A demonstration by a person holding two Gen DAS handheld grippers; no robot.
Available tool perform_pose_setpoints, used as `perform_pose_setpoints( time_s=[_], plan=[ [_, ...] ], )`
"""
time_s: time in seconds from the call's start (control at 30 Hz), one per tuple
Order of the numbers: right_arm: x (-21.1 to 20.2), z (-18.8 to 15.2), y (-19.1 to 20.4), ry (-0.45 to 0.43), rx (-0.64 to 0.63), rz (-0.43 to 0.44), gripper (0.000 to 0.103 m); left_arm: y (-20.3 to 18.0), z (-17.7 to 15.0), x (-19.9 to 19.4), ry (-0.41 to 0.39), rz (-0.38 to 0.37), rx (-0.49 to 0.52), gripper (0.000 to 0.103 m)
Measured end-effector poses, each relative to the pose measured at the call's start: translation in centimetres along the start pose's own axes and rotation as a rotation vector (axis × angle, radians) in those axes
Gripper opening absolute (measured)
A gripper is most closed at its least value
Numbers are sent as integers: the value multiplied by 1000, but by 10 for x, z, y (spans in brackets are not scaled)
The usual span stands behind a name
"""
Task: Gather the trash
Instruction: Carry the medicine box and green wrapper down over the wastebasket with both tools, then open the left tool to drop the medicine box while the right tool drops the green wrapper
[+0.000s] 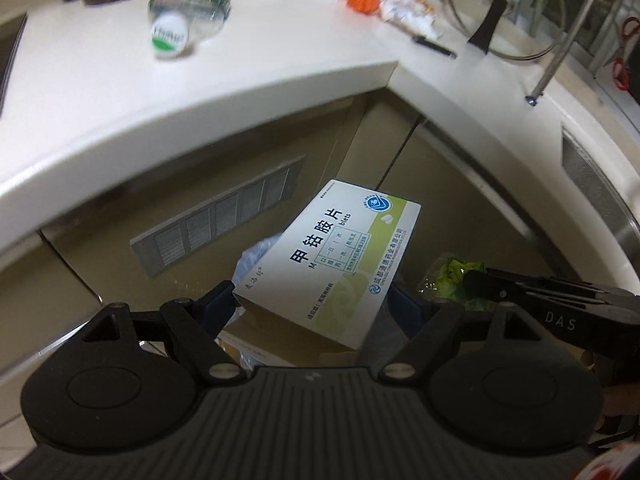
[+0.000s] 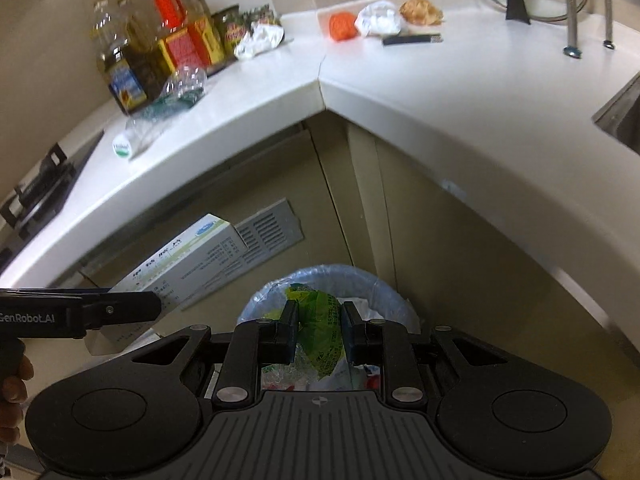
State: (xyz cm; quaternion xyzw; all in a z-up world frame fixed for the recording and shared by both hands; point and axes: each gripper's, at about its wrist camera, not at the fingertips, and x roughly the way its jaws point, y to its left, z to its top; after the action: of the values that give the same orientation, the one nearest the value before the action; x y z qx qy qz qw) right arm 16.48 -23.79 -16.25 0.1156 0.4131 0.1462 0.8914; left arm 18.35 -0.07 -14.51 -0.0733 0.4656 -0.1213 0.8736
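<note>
My left gripper (image 1: 312, 300) is shut on a white-and-green medicine box (image 1: 336, 256) and holds it in the air below the counter edge, beside the bin; the box also shows in the right wrist view (image 2: 188, 264). My right gripper (image 2: 320, 332) is shut on a green plastic wrapper (image 2: 320, 332) right above the bin (image 2: 384, 284), which has a pale blue liner and holds trash. On the counter lie a crushed clear bottle (image 1: 188, 8), crumpled white paper (image 2: 260, 40), an orange scrap (image 2: 342, 26) and a white-and-tan wad (image 2: 384, 18).
The white L-shaped counter (image 2: 400, 92) overhangs the bin. Oil bottles and jars (image 2: 160, 40) stand at its back left. A black pen-like item (image 2: 412, 39), a pot lid on a rack (image 1: 504, 12), a sink edge (image 2: 620, 116) and a stove (image 2: 40, 188) are around.
</note>
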Motion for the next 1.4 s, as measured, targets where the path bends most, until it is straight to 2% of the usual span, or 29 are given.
perform_pose_setpoints(
  time_s=[0.63, 1.1, 1.17, 1.2, 1.23, 1.4],
  plan=[
    [91, -27, -42, 125, -63, -19, 23, 4, -38, 71, 33, 90, -161, 81],
    [134, -35, -51, 160, -39, -15, 23, 7, -34, 86, 50, 109, -190, 81],
    [139, -36, -52, 168, -22, -16, 34, 8, -34, 88, 52, 108, -192, 81],
    [140, -37, -53, 171, -13, -15, 51, 9, -34, 89, 55, 108, -192, 81],
    [140, -37, -54, 166, -6, -10, 61, 9, -34, 91, 58, 108, -193, 81],
    [138, -40, -54, 169, 1, -11, 62, 11, -36, 93, 68, 104, -198, 81]
  ],
)
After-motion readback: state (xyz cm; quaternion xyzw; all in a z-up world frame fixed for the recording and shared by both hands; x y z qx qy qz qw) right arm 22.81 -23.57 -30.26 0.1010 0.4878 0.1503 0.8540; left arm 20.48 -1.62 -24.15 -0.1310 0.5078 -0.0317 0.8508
